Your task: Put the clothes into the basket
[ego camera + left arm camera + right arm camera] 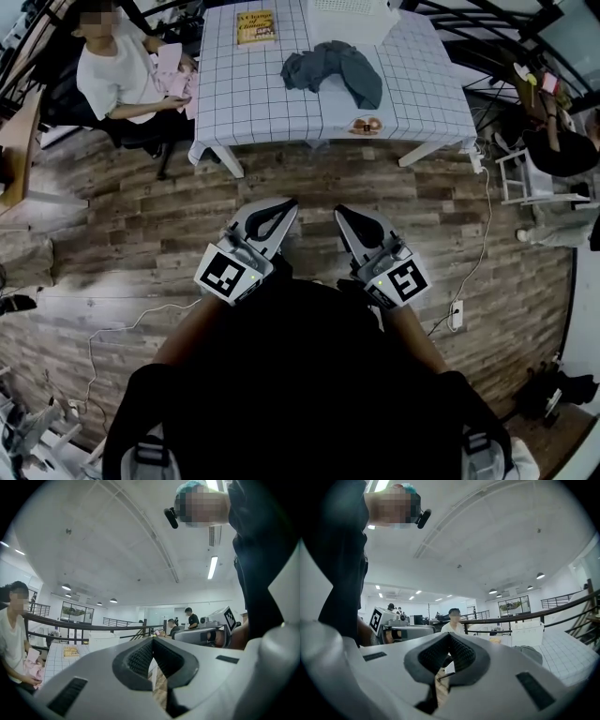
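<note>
Head view shows clothes (pixel 333 72); left gripper view doesn't.

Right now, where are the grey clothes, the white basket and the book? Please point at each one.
grey clothes (pixel 333 70): head view, middle of the heap.
white basket (pixel 352 28): head view, its front wall.
book (pixel 256 26): head view, middle of the yellow cover.

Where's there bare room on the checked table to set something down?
The table is bare on its left half, between the book, the grey clothes and the front edge. Another patch right of the clothes. Crowded: the far edge by the white basket, and the small item in front.
</note>
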